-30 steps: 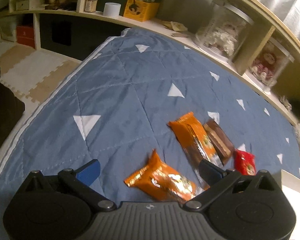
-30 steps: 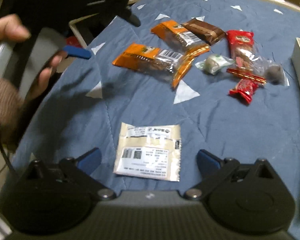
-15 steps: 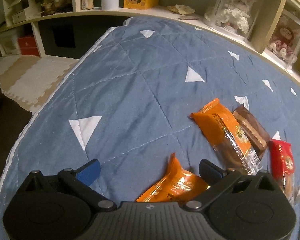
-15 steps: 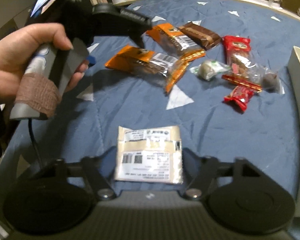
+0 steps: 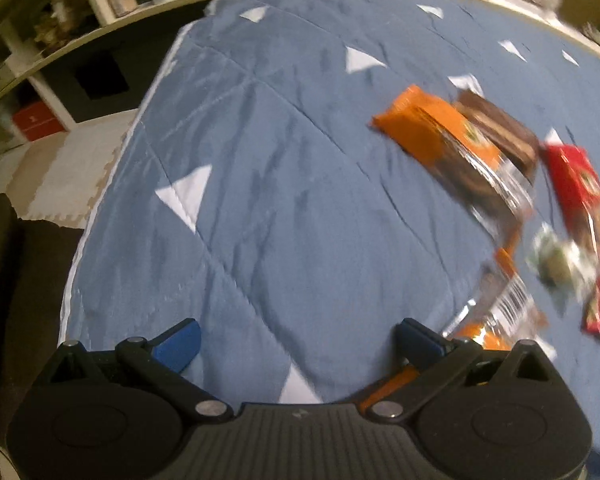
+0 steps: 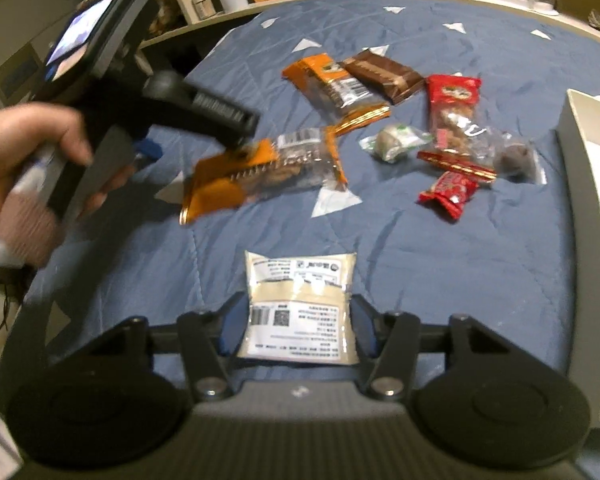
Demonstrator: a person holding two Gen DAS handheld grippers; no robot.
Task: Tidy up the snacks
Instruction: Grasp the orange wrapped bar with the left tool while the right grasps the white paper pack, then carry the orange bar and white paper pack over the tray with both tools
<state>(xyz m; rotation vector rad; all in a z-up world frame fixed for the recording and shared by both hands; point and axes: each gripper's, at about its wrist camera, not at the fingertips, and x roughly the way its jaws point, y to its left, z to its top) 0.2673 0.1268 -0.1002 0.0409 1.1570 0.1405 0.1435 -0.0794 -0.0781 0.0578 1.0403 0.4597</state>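
cream packet [image 6: 300,312] — clamped in right tool [image 6: 298,334], on blue quilt [image 6: 420,248]

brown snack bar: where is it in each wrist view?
Left wrist: brown snack bar upper right, touching the far orange packet.
Right wrist: upper centre, right of that orange packet.
Shared landmark: the red packet on its other side.

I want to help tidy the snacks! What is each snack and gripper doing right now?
right gripper: shut on the white packet.
left gripper: open, holding nothing.
near orange packet: lying flat by the left gripper.
far orange packet: flat, unheld.
brown bar: flat, unheld.
white box: open-topped, contents hidden.
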